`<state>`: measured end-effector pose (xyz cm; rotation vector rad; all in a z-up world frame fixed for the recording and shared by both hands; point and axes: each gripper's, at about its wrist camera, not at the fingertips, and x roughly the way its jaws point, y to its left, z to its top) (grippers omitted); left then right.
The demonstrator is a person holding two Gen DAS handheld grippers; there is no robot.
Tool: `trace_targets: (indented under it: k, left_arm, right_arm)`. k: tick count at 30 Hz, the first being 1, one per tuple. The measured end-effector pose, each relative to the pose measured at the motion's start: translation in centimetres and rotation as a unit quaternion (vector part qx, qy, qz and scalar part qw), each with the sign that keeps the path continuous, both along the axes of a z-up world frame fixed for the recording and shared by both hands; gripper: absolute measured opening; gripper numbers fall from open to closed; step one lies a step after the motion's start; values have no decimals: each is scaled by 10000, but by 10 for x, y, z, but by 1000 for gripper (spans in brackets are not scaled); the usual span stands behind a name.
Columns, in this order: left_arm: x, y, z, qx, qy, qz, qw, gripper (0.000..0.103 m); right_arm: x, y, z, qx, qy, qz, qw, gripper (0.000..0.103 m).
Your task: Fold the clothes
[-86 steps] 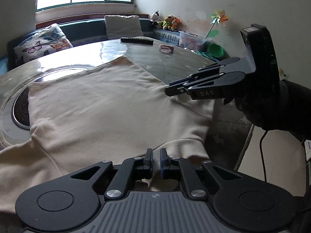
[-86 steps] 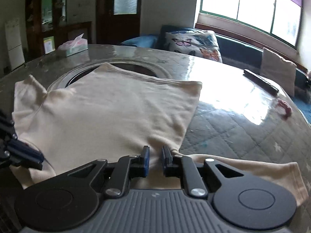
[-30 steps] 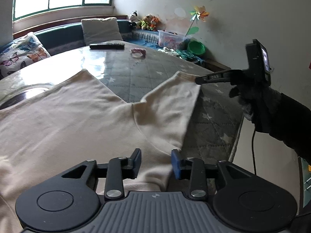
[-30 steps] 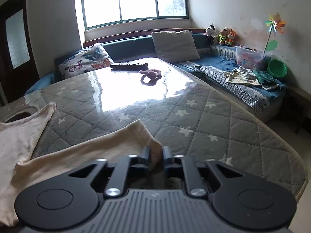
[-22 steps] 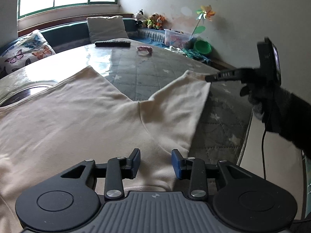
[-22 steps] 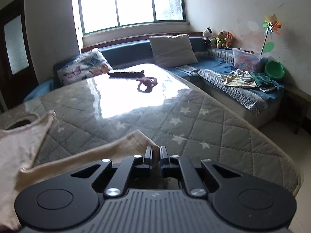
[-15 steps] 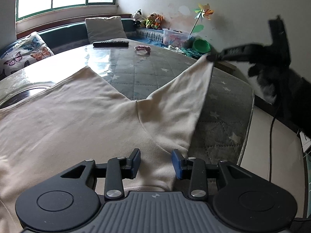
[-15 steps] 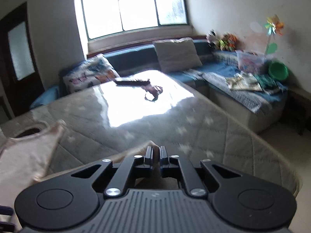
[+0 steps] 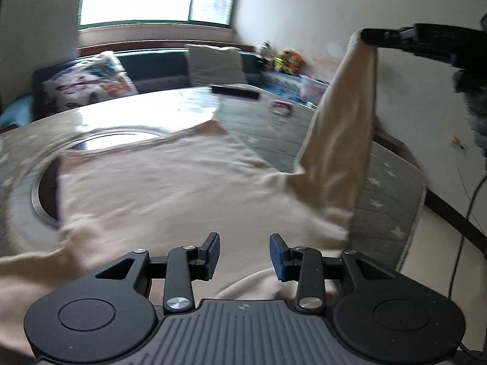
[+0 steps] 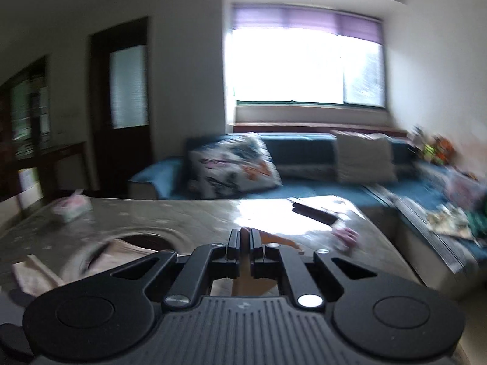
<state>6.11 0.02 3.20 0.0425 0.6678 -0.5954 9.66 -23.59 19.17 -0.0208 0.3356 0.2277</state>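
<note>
A cream T-shirt [image 9: 158,188] lies spread on the round table [image 9: 268,127]. My right gripper [image 10: 243,235] is shut on the end of the shirt's sleeve [image 9: 344,121] and holds it lifted high above the table; it shows at the top right of the left wrist view [image 9: 363,35]. My left gripper [image 9: 244,254] is open, low over the shirt's near edge by the collar, with nothing between its blue pads [image 9: 277,255].
A black remote [image 9: 236,91] and a small pink item [image 9: 281,106] lie on the far side of the table. A tissue box [image 10: 71,210] sits at the left. A blue sofa with cushions [image 10: 231,167] runs behind. The table edge drops off at right [image 9: 417,213].
My right gripper has raised the sleeve from table level to well above it and swung toward the shirt's body. The left gripper stays open, its view turned left.
</note>
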Motion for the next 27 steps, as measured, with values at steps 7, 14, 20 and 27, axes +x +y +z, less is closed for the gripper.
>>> trace_targets:
  k: [7,14,20,27]
  left_arm:
    - [-12,43,-3,-122,37,569,9983,39]
    - [-23,63,-7,-147,122,783,9967,41]
    - [-26,71,-7,-132,118,915,9957,42]
    - [-19,71,-3,-138,32,1037,9945,42]
  right_arm:
    - [6,92,4,-307,36,1320,9908,5]
    - [8,150,-17,-495,339,2201,9736,12]
    - [7,131,-23,-798,519,1948,9762,22]
    - [13,91,-75,-1215,1451,1800,9653,21]
